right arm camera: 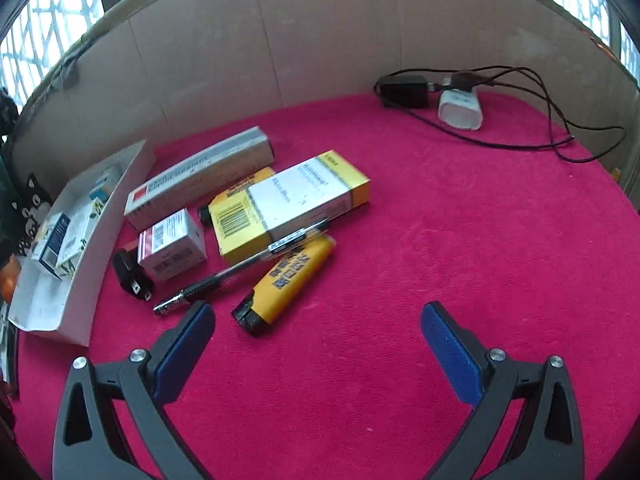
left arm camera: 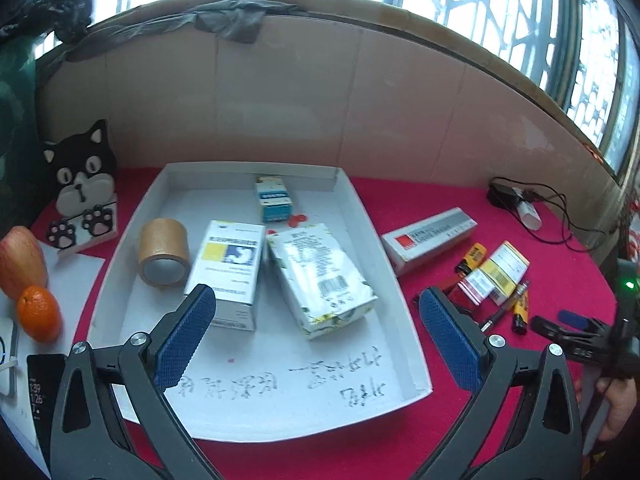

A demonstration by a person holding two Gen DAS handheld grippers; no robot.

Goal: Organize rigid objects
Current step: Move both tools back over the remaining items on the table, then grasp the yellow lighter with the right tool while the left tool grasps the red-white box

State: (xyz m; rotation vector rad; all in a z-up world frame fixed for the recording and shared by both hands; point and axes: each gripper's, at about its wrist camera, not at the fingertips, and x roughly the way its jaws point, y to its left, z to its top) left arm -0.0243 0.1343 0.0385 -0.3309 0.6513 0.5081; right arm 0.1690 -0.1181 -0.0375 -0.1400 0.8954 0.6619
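Observation:
A white tray on the red cloth holds a tape roll, a white and yellow box, a floral box and a small blue box. My left gripper is open and empty above the tray's near half. My right gripper is open and empty over bare cloth. Just ahead of it lie a yellow lighter, a pen, a yellow and white box, a small red-striped box, a long grey box and a black plug.
A cat-shaped holder, an apple and an orange sit left of the tray. A black charger, a white adapter and cables lie at the back right. A cardboard wall rings the table.

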